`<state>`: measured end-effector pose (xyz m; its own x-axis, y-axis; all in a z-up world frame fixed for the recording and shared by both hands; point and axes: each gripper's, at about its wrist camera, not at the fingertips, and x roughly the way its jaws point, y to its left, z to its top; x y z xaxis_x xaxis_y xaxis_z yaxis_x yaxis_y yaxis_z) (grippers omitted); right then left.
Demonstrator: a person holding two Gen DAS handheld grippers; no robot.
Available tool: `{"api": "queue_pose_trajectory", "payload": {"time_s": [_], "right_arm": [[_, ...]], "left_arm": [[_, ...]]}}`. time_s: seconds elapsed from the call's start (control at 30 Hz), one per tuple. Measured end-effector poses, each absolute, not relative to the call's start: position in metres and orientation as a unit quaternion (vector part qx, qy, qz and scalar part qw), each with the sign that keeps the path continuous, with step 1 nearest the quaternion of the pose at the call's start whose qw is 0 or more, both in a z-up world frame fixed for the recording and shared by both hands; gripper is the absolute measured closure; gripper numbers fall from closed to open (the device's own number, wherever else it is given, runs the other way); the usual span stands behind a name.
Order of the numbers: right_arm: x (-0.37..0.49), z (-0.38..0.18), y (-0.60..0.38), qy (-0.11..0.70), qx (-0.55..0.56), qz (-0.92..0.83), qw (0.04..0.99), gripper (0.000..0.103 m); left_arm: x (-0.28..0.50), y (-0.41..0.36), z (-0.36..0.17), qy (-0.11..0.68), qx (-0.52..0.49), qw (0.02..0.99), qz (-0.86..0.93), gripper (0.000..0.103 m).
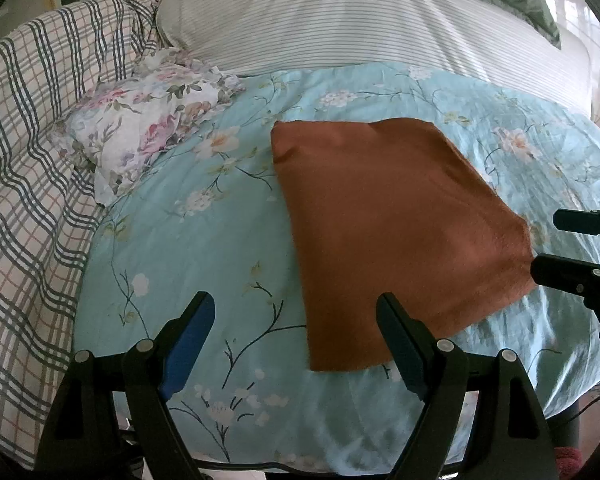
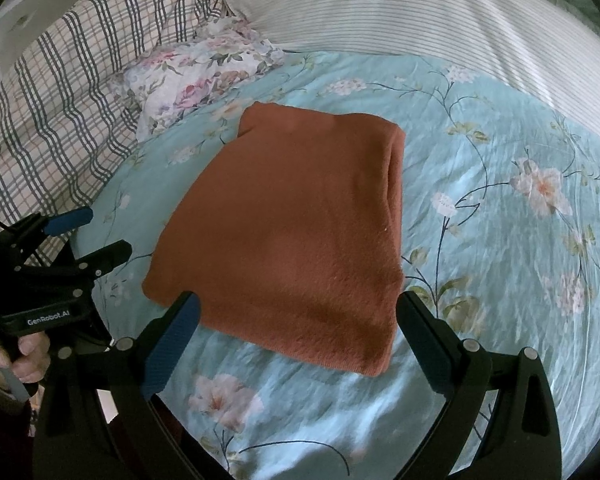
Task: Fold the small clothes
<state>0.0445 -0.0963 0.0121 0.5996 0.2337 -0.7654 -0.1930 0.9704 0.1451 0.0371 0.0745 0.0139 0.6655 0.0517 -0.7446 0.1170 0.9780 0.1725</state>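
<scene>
cloth: folded flat on bed sheet | left claw: wide, empty | right claw: wide, empty, poised at near edge, likely for next fold

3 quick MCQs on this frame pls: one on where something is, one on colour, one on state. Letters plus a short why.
1. The white floral crumpled cloth lies:
A. on the rust-brown folded cloth
B. beyond its far left corner
C. in the left tool

2. The bedspread under the rust-brown folded cloth is:
A. light blue floral
B. plain grey
C. red checked

3. Both tools are:
A. shut on the cloth
B. open, holding nothing
C. out of view

Key: B, it sits apart against the plaid blanket; A, the light blue floral bedspread surrounds the cloth; B, the left tool and right tool show spread fingers, nothing between.
</scene>
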Motion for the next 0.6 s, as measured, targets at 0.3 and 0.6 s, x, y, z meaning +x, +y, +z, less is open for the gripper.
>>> {"api": "queue_pose_trajectory", "payload": {"time_s": [0.3,0.6], "right_arm": [[0.046,0.012,-0.096,0.432,0.024,0.118,0.894,0.005],[0.056,0.009,-0.101,0.432,0.026,0.112,0.895,0.005]], "left_arm": [[0.039,0.072,0.014,0.408,0.104,0.907,-0.019,0.02],[0.045,0.069,0.013,0.41,0.106,0.906,-0.021,0.02]]}}
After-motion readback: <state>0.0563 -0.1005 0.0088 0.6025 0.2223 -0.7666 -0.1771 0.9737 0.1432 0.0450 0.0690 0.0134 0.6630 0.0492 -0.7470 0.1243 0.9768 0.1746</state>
